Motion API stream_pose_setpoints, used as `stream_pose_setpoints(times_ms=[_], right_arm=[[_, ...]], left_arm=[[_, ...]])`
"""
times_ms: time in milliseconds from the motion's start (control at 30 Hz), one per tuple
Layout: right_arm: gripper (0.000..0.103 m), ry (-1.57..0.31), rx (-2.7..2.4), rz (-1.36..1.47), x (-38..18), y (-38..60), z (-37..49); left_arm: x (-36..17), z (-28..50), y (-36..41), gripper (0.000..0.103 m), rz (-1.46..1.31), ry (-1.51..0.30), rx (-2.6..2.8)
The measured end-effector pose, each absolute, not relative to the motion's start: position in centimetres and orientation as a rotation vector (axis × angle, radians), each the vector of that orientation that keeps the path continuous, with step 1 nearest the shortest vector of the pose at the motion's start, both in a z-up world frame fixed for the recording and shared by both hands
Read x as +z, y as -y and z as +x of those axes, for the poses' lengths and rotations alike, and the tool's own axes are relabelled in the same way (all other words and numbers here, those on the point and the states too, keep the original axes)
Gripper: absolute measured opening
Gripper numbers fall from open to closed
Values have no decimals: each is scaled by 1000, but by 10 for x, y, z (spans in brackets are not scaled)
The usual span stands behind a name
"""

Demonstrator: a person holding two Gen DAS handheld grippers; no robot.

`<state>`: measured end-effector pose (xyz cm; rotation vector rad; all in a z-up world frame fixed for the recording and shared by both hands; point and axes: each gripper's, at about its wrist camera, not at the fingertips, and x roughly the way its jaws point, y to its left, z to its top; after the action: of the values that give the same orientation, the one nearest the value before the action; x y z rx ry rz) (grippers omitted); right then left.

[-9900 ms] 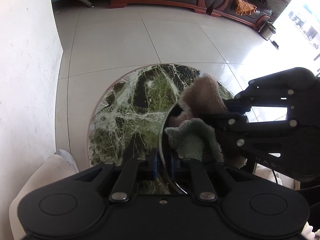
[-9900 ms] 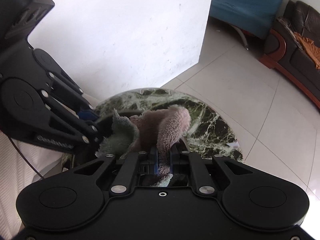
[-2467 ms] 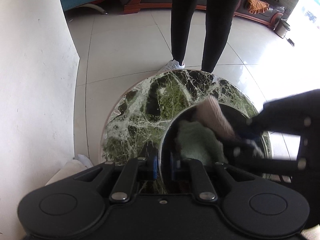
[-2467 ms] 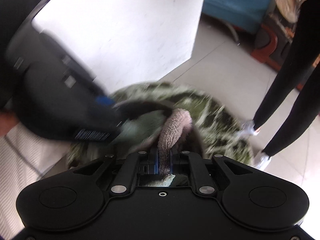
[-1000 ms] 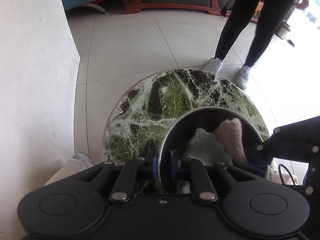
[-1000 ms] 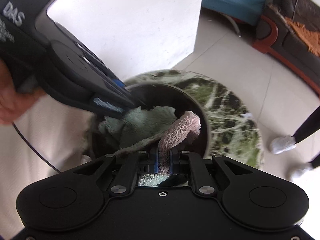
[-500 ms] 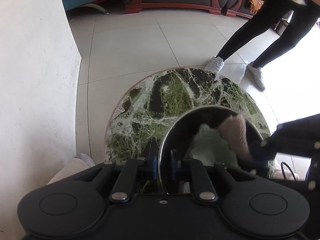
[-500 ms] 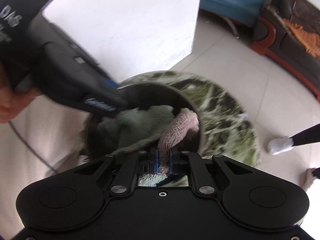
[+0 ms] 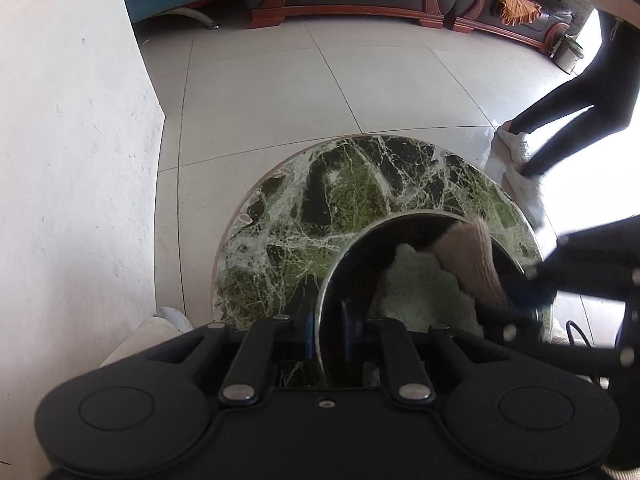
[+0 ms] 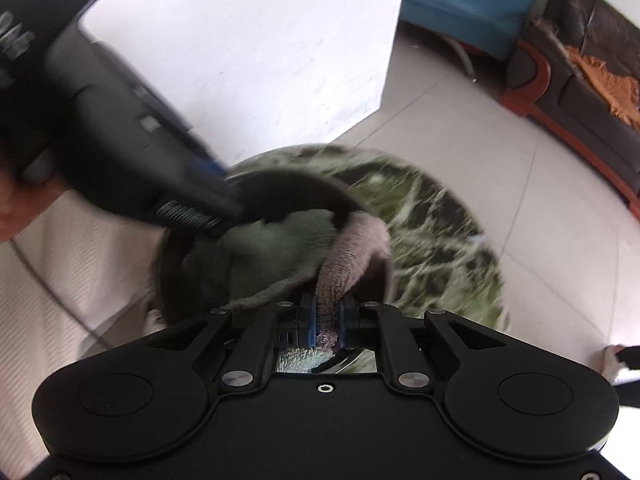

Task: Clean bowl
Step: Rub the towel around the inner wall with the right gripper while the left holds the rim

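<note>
I'm pinching the near rim of the steel bowl (image 9: 340,264) with the left hand-held gripper (image 9: 326,326), one pad inside, one outside. The bowl is sitting at the near right edge of the round green marble table (image 9: 320,200). I'm clamping the right hand-held gripper (image 10: 327,316) on a pink-and-green cloth (image 10: 348,256), pressing it inside the bowl. White lettering on the left gripper's body is showing in the right wrist view, too blurred to read.
</note>
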<state>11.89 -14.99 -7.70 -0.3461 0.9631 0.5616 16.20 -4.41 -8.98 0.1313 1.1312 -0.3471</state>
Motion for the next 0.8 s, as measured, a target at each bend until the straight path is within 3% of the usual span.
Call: stream_pose_setpoints(times_ms=[800], right_arm=[[10, -892, 563, -393, -76, 135, 136]], left_arm=[[-87, 159, 40, 13, 126, -1132, -333]])
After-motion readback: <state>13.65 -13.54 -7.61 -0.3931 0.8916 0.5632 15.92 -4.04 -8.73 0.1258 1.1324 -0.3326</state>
